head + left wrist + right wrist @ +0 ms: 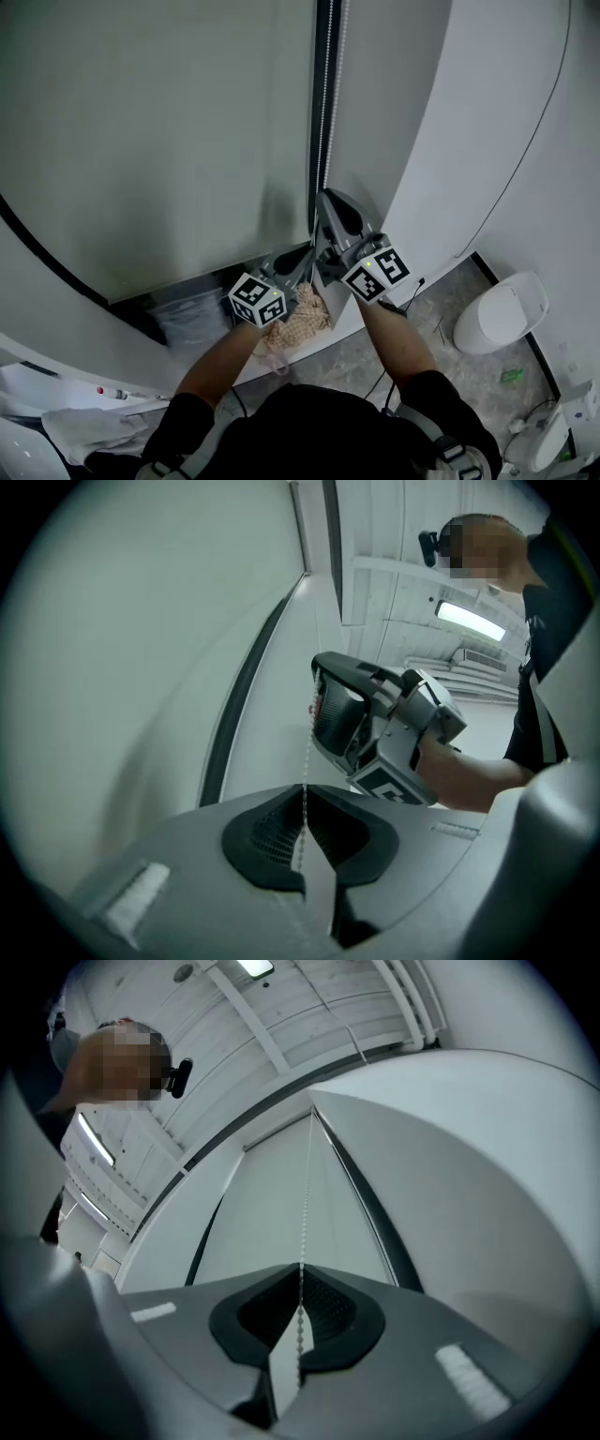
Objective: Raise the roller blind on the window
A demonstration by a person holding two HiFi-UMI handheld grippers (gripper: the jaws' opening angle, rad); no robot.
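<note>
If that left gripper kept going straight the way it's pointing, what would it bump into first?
Probably the right gripper, just ahead, clamped higher on the same bead chain; depth is uncertain.

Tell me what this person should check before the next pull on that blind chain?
1. Left tool shut on the bead chain: ok.
2. Right tool shut on the chain, higher up than the left: ok.
3. Chain runs straight above the right tool, no tangle: ok.
4. Blind fully raised: not ok, it hangs far down.
5. Top of the chain free to run: cannot tell, it is out of view.
</note>
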